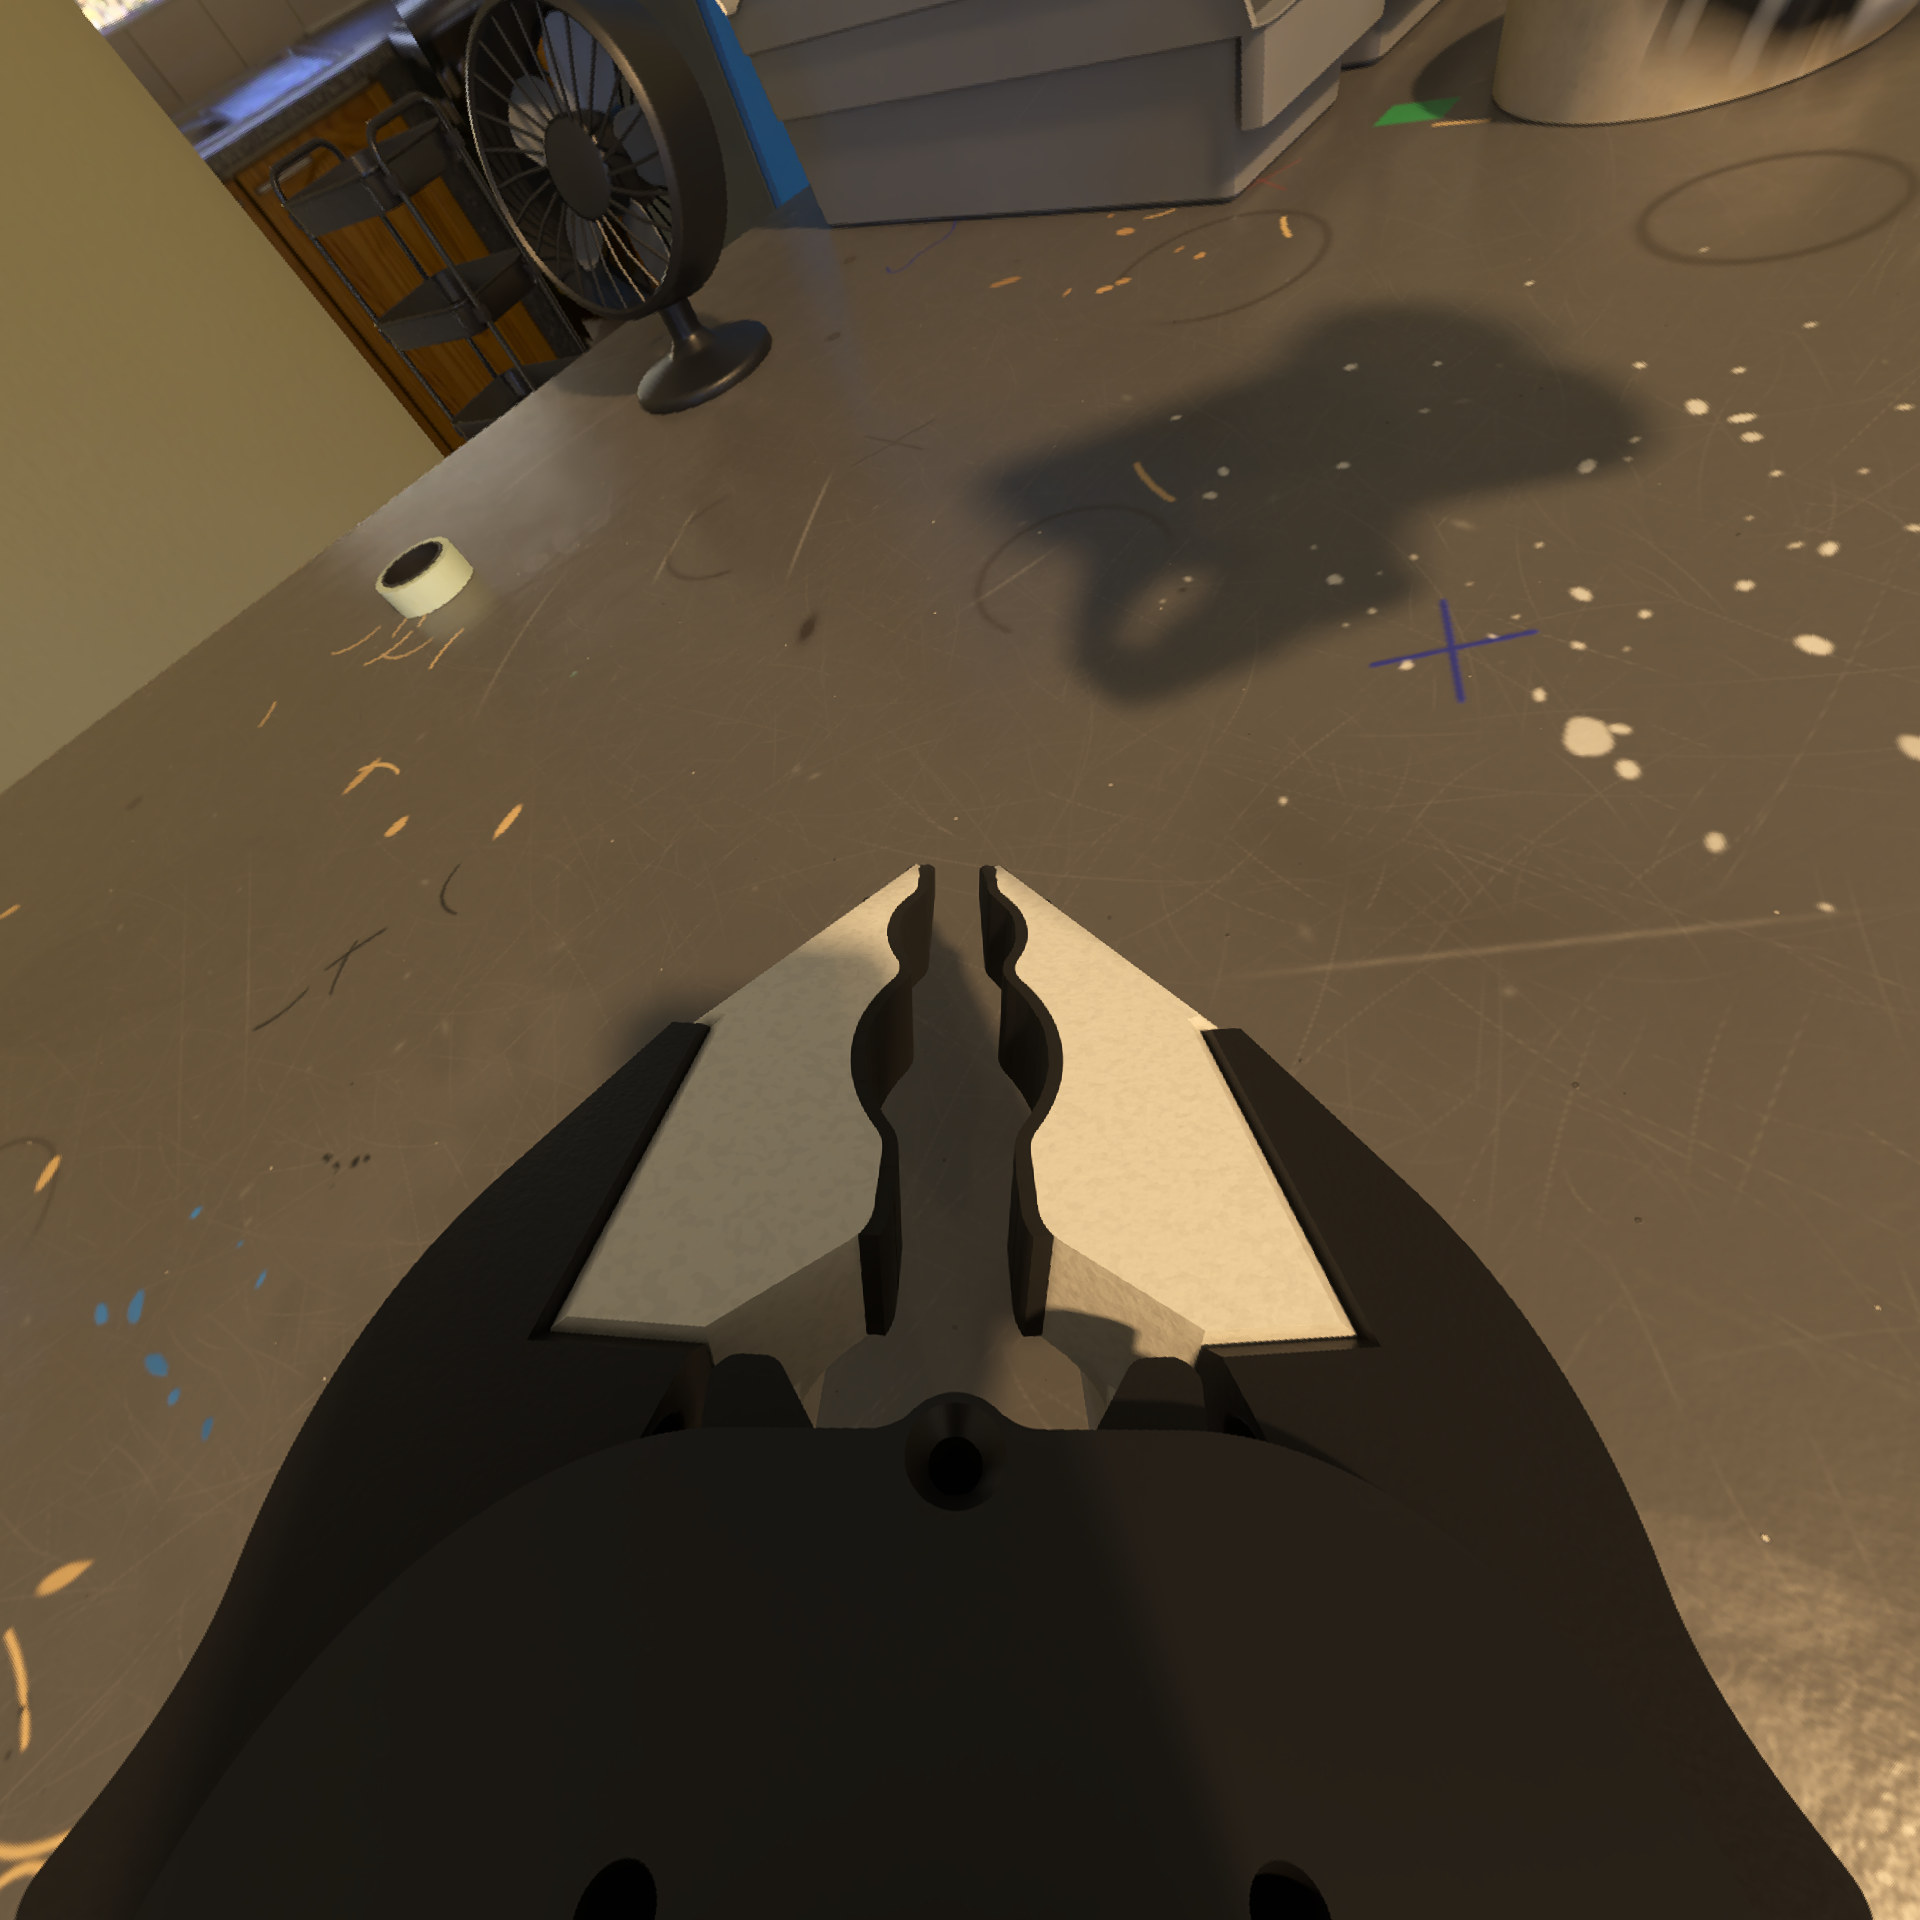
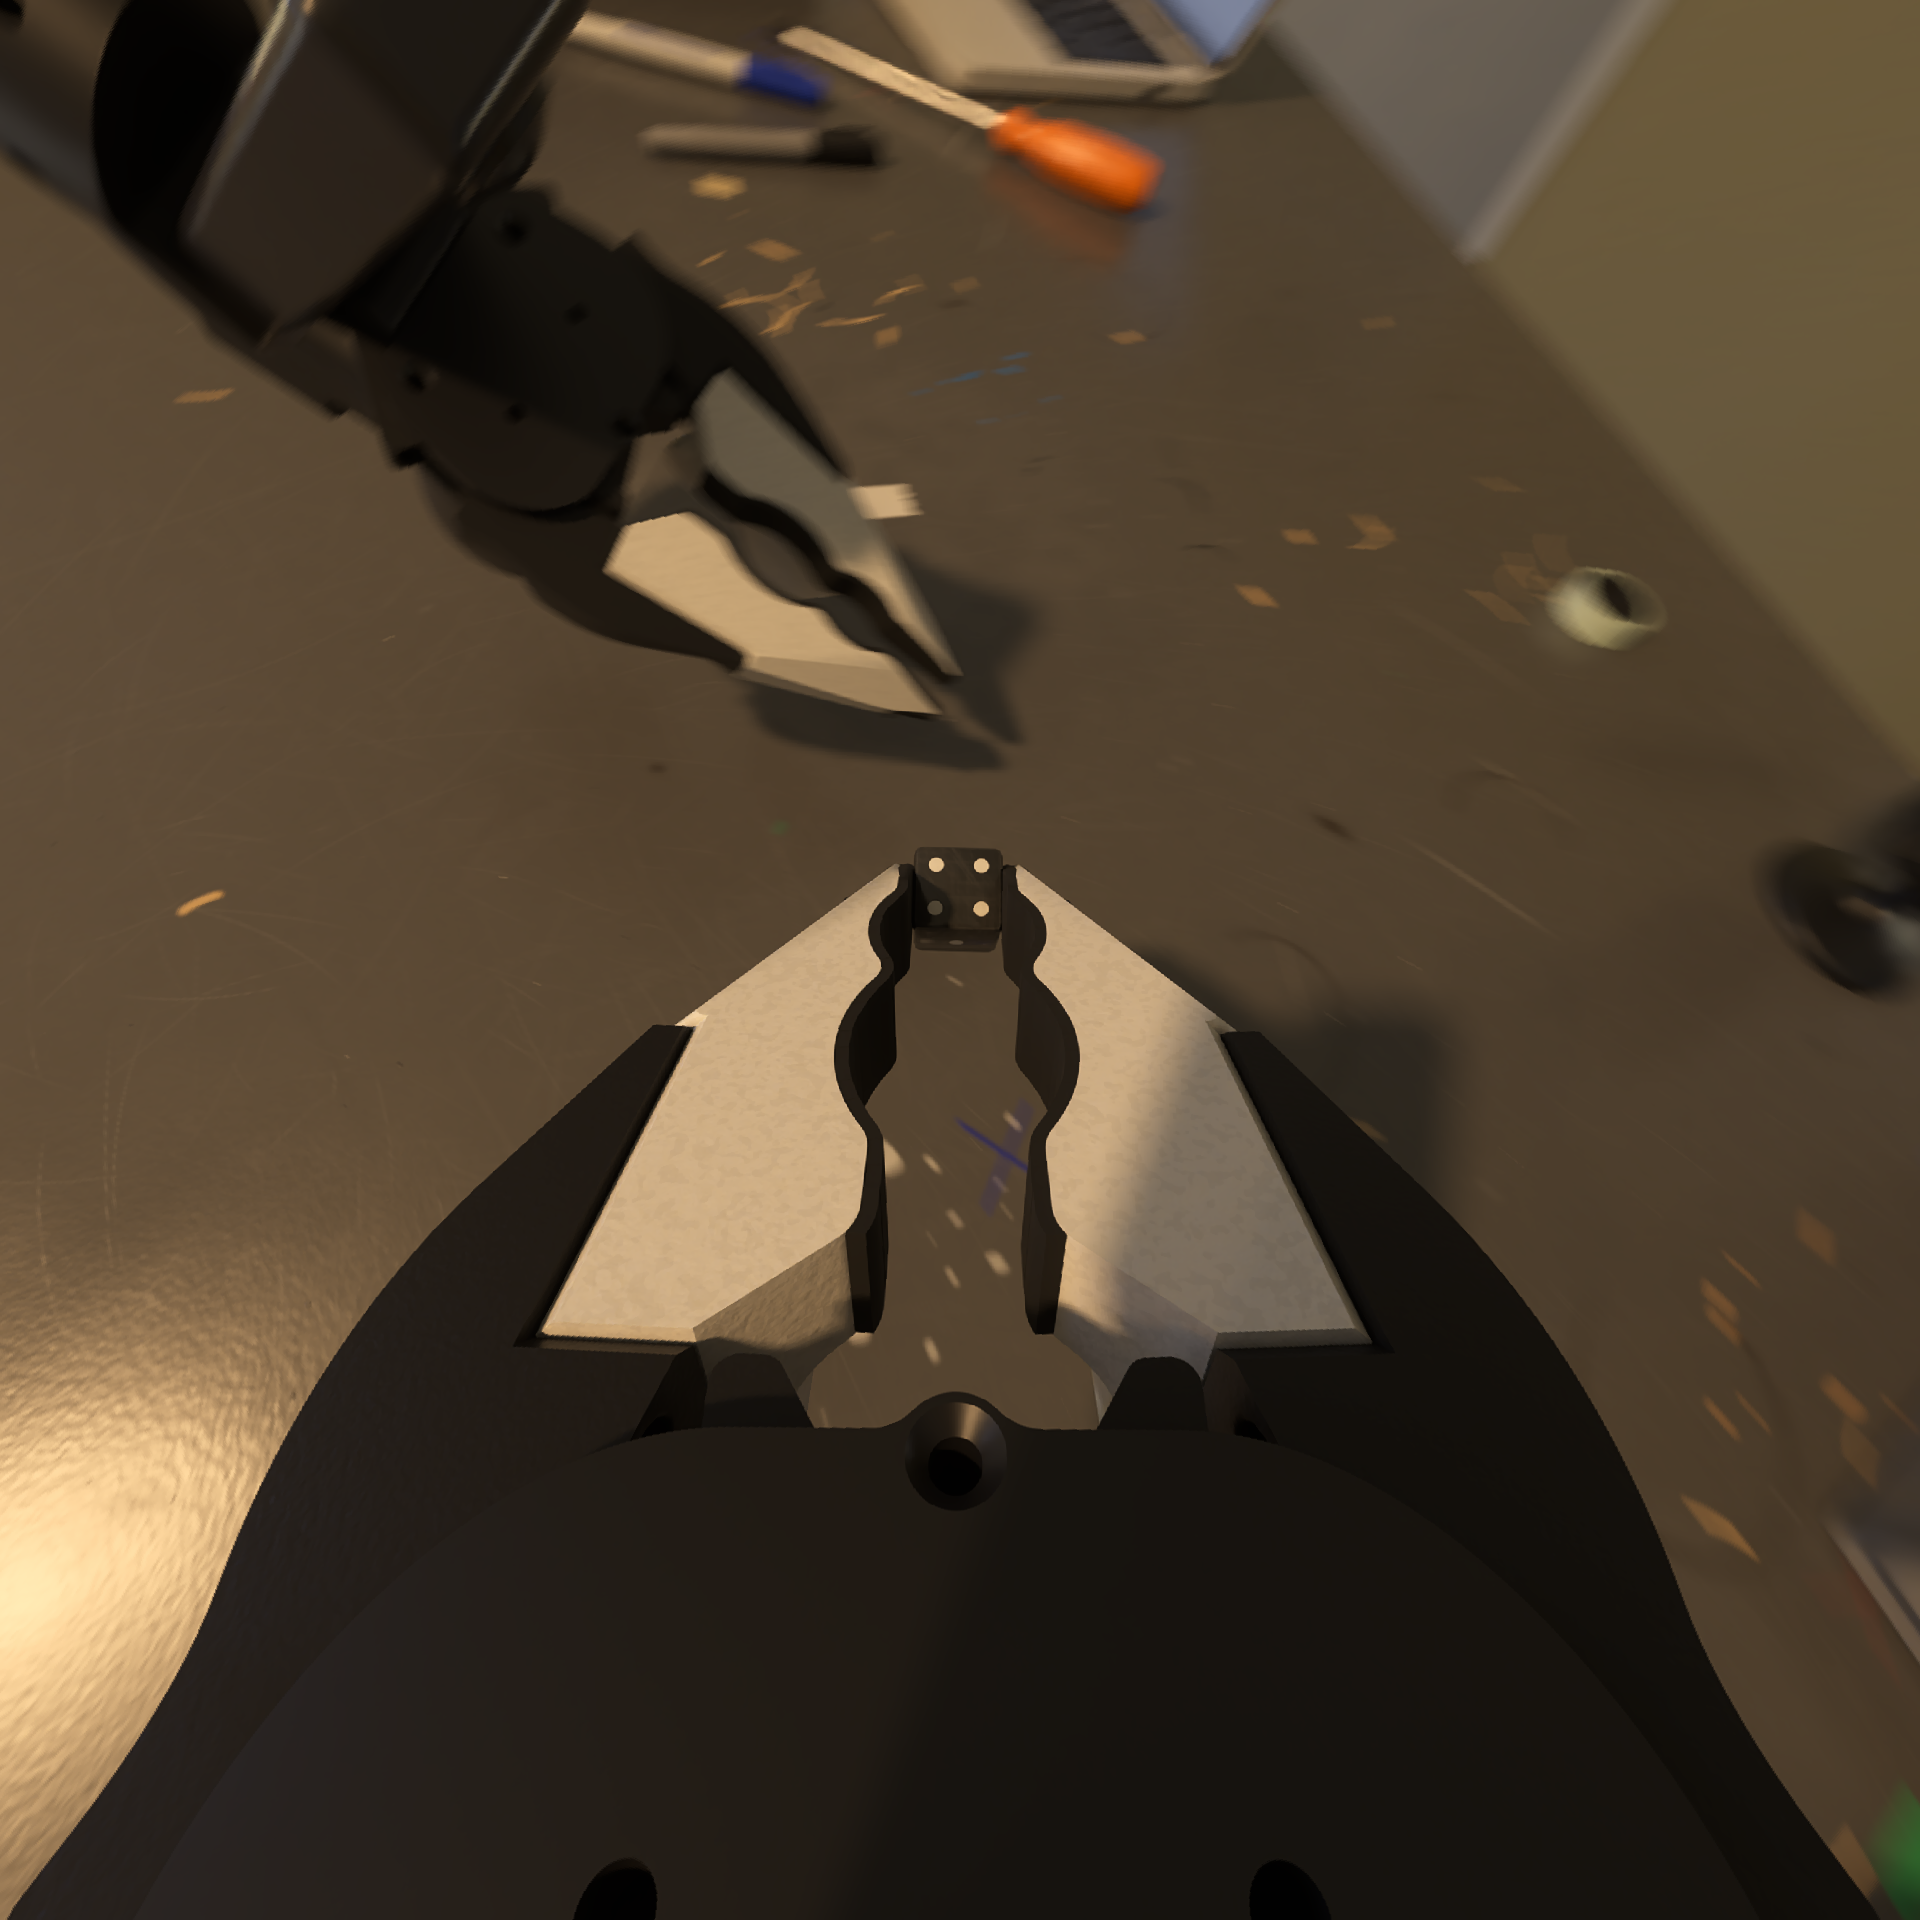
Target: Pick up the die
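In the right wrist view, a small black die [image 2: 957, 896] with white pips sits clamped between my right gripper's fingertips [image 2: 957, 883], held above the dark table. The right gripper is shut on it. My left gripper [image 1: 957, 873] is shut and empty, with only a thin slit between its tips, hovering over the table. It also shows in the right wrist view [image 2: 935, 686], up and to the left of the die and apart from it. The die does not show in the left wrist view.
A roll of pale tape [image 1: 423, 575] [image 2: 1605, 605] lies near the table edge. A black fan [image 1: 603, 177] and grey boxes [image 1: 997, 114] stand at the back. An orange-handled tool [image 2: 1039, 145], two markers [image 2: 758, 142] and a laptop [image 2: 1091, 47] lie farther off.
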Controlling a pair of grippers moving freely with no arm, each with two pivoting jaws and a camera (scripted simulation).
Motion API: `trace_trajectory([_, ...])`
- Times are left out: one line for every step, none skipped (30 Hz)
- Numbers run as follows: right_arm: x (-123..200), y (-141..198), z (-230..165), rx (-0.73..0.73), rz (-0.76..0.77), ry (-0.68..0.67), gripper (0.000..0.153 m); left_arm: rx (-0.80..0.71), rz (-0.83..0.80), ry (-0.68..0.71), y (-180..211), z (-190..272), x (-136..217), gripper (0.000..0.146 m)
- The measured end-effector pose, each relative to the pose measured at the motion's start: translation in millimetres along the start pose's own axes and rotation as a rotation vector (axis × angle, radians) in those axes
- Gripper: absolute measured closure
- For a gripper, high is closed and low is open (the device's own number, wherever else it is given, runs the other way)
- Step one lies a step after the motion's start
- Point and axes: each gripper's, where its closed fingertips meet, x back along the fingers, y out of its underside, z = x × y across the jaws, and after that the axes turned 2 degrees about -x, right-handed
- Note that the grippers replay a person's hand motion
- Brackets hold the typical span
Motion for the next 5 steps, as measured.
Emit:
trace_trajectory([24.0, -1.4, 13.2, -0.022, 0.016, 0.066, 0.136, -0.006, 0.002, -0.001, -0.2, 0.5, 0.2, 0.138])
trace_trajectory([46.5, 1.2, 27.6, -0.048, 0.026, 0.136, 0.136, -0.011, 0.002, -0.001, -0.4, 1.0, 0.3, 0.138])
trace_trajectory([68.1, 7.8, 43.7, -0.078, 0.029, 0.209, 0.136, -0.016, 0.003, -0.002, -0.5, 1.5, 0.3, 0.138])
trace_trajectory([88.9, 17.6, 61.4, -0.111, 0.023, 0.289, 0.136, -0.022, 0.003, -0.003, -0.6, 1.9, 0.3, 0.138])
trace_trajectory([104.0, 26.3, 74.6, -0.143, 0.021, 0.352, 0.136, -0.027, 0.002, -0.004, -0.6, 2.2, 0.2, 0.138])
